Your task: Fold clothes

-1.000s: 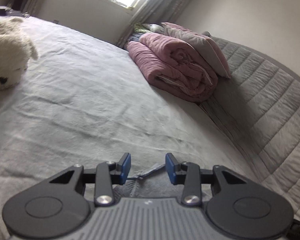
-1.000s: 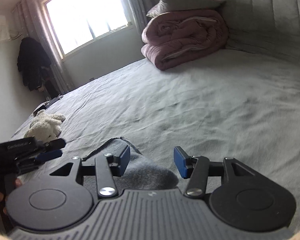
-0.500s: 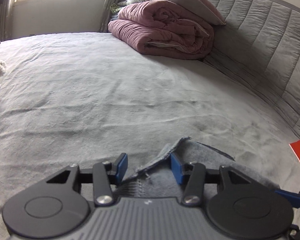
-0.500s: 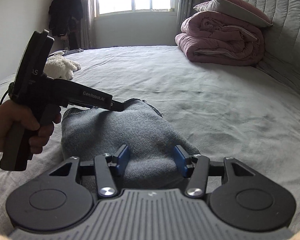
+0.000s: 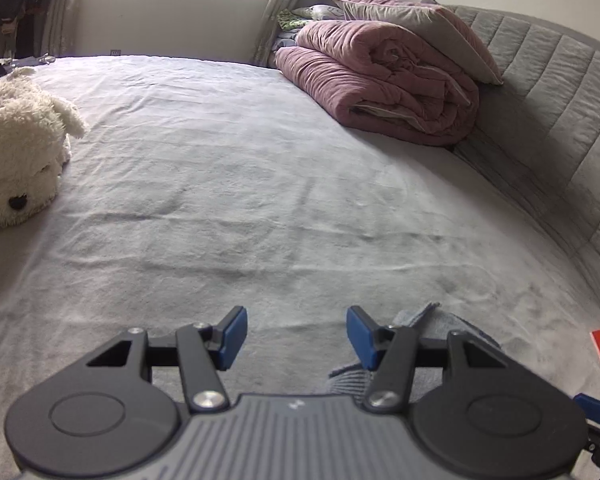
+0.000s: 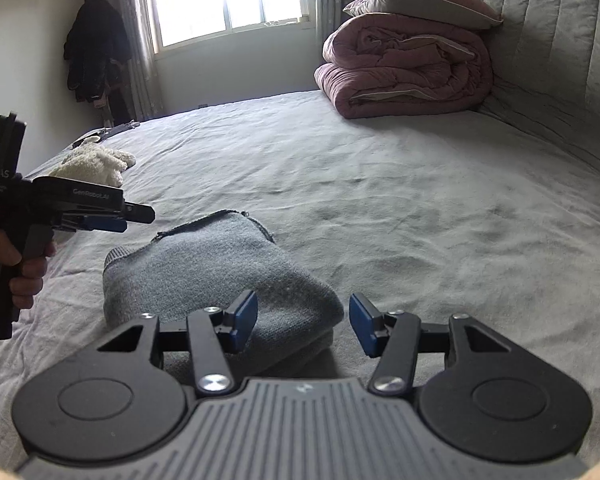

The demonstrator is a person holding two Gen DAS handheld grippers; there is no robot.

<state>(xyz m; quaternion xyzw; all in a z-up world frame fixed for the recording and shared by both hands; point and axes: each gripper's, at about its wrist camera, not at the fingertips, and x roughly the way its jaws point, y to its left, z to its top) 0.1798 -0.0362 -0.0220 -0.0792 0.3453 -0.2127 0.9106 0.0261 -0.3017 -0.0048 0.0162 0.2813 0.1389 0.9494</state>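
Two tools, both with jaws spread and holding nothing. Ahead of the right tool (image 6: pixel 303 322), partly under its left finger, a folded grey sweater (image 6: pixel 216 276) lies on the bed (image 6: pixel 420 208). Left tool (image 5: pixel 296 336) hovers over bare sheet, with the sweater just beside its right finger; a white plush toy (image 5: pixel 16 152) lies far off to its left

Grey knit sweater (image 6: pixel 216 276), pink quilt (image 6: pixel 404 76), seemingly cream plush toy (image 5: pixel 16 152).
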